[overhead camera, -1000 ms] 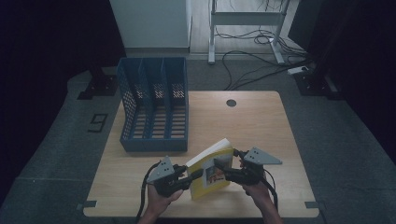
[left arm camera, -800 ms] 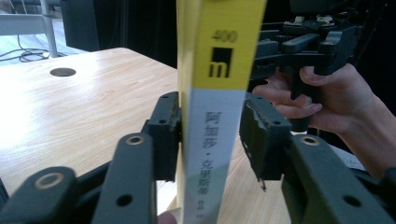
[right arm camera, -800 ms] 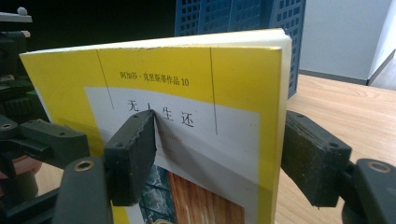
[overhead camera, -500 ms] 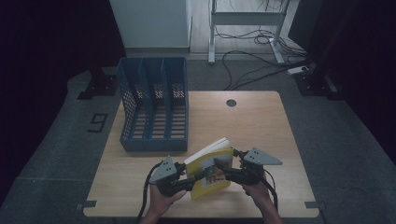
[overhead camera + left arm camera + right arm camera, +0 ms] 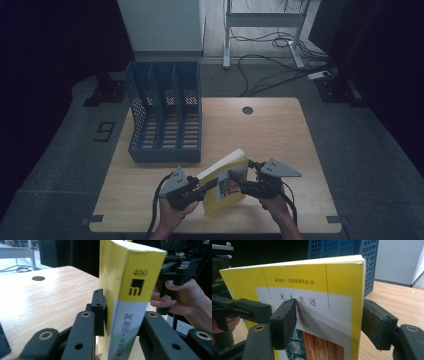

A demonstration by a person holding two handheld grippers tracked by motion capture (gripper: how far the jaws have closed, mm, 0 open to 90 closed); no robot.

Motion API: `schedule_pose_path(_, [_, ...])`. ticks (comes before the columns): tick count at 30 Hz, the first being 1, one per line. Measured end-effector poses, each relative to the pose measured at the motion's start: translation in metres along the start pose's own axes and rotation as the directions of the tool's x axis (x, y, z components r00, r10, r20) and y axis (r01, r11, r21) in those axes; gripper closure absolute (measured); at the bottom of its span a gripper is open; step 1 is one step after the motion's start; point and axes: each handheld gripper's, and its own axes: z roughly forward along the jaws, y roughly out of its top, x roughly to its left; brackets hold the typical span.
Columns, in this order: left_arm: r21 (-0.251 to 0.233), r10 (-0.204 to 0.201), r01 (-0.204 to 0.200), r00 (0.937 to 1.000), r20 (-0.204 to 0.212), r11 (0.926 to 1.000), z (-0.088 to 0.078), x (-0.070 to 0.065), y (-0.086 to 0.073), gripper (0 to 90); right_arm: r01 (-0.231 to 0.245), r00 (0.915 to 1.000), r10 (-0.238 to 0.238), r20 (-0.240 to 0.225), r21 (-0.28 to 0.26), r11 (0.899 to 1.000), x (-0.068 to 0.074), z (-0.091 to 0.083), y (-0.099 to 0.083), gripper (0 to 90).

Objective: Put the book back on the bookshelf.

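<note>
I see a wooden table (image 5: 280, 135) on grey floor (image 5: 370, 150), a white cabinet (image 5: 165, 25) behind, cables (image 5: 270, 70) under a metal desk frame (image 5: 260, 20), dark surroundings.

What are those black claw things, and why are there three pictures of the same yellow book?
Those claws are grabbing tools, and a person holds one in each hand. One picture comes from a camera high above the table, looking down. The other two come from little cameras that ride on the tools, so you see each tool's black jaws very close up. On the wooden table stands a blue file rack with three slots. The left tool is pinching the yellow book at its spine, where the title runs down. The right tool is pinching the book's opposite edge, over the front cover. So both tools hold the book up between them, near the person's edge of the table.
</note>
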Motion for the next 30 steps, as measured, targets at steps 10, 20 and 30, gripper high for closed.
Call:
schedule_pose_path(10, [0.018,0.019,-0.019,0.9996,-0.020,0.9997,-0.0017,-0.0015,0.0016,75.4,-0.002,1.0000,0.003,-0.003,0.018,1.000,-0.0008,0.0032,-0.0026,30.9])
schedule_pose_path(20, [0.027,0.027,-0.026,0.9992,-0.030,0.9993,-0.0026,-0.0049,0.0018,75.5,0.002,1.0000,-0.002,-0.005,0.019,1.000,0.0001,0.0032,-0.0026,31.2])
schedule_pose_path(30, [0.007,0.015,-0.014,0.9995,-0.029,0.9999,-0.0025,-0.0030,-0.0001,75.4,0.000,1.0000,0.000,-0.005,0.018,1.000,-0.0005,0.0036,-0.0031,31.6])
